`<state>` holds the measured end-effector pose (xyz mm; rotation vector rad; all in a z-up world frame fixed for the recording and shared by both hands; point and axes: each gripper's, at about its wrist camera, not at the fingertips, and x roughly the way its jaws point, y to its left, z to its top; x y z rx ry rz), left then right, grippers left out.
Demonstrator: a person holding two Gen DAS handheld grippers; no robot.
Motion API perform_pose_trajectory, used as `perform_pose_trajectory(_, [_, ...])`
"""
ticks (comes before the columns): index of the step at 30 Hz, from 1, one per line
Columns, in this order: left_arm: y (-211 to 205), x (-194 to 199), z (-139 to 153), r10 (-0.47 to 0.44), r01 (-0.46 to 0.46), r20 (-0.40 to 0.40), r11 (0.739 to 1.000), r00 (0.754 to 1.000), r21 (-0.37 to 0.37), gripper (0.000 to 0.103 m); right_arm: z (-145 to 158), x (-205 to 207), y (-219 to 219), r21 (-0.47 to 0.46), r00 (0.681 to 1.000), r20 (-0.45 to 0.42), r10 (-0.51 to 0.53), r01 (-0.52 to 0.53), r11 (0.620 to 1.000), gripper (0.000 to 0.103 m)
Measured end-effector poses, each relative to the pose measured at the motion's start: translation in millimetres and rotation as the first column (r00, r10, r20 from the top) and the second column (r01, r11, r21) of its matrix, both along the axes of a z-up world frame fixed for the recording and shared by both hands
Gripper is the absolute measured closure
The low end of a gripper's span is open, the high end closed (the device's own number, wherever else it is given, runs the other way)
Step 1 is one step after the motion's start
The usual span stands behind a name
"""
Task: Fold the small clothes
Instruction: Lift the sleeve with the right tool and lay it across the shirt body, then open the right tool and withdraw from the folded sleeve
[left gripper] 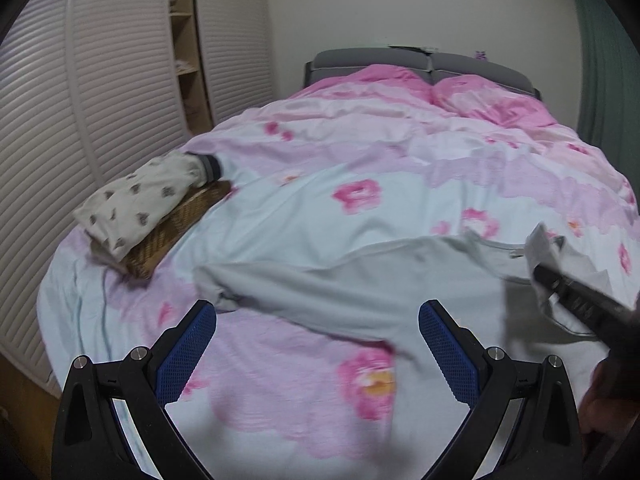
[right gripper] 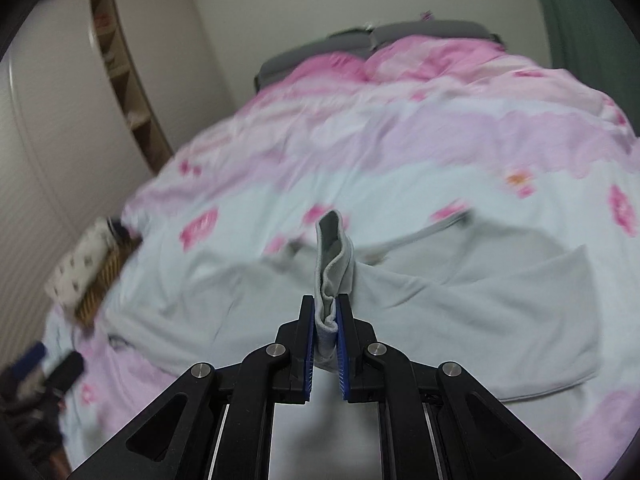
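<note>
Pale grey shirt is spread on the bed, right of the folded spotted garment. Right gripper is pinched on a sleeve cuff; left gripper is held spread, empty. Fabric is judged light, limp; hems are best taken. No legible writing is seen.

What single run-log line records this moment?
right gripper: shut on grey top | left gripper: open, empty | folded patterned garment: on brown mat

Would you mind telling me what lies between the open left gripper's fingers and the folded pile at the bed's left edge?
In the left wrist view, only floral duvet separates the left gripper from the folded pile.
</note>
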<state>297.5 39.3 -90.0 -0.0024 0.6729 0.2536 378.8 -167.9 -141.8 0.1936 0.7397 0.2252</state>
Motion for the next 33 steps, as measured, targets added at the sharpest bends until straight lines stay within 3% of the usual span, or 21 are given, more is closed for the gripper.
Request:
perform_pose_trajectory(9, [29, -4, -12, 0.043, -0.043, -0.023, 0.999, 0.999, -0.012, 0.000, -35, -3, 58, -0.102, 0.991, -0.081, 0.104, -0.112, 0.989, 0.090])
perform_pose_trajectory(11, [29, -4, -14, 0.041, -0.041, -0.027, 0.999, 0.999, -0.013, 0.000, -36, -5, 62, -0.124, 0.989, -0.087, 0.117, -0.127, 0.984, 0.076])
perform_pose_trajectory(13, [27, -3, -16, 0.036, -0.037, -0.029, 0.999, 0.999, -0.011, 0.000, -29, -15, 59, -0.133, 0.991, -0.054, 0.122, -0.129, 0.983, 0.051])
perform_pose_trajectory(15, [22, -2, -17, 0.025, -0.026, -0.033, 1.000, 0.999, -0.011, 0.000, -20, -24, 55, -0.139, 0.993, -0.012, 0.119, -0.119, 0.983, 0.044])
perform_pose_trajectory(20, [3, 1, -18, -0.010, 0.010, -0.029, 1.000, 1.000, -0.016, 0.000, 4, -48, 15, -0.105, 0.997, 0.050, 0.058, -0.053, 0.993, 0.043])
perform_pose_trajectory(24, [-19, 6, -22, -0.046, 0.046, -0.035, 0.999, 0.998, -0.021, 0.000, 12, -66, -42, -0.094, 0.995, 0.061, -0.074, 0.080, 0.992, 0.043])
perform_pose_trajectory(28, [-51, 12, -30, -0.098, 0.097, -0.045, 0.995, 0.994, -0.024, 0.000, 6, -73, -104, -0.121, 0.979, 0.026, -0.204, 0.206, 0.971, 0.043])
perform_pose_trajectory(33, [-88, 22, -42, -0.153, 0.153, -0.071, 0.988, 0.986, -0.008, 0.000, -16, -66, -149, -0.128, 0.955, -0.079, -0.285, 0.274, 0.953, 0.043])
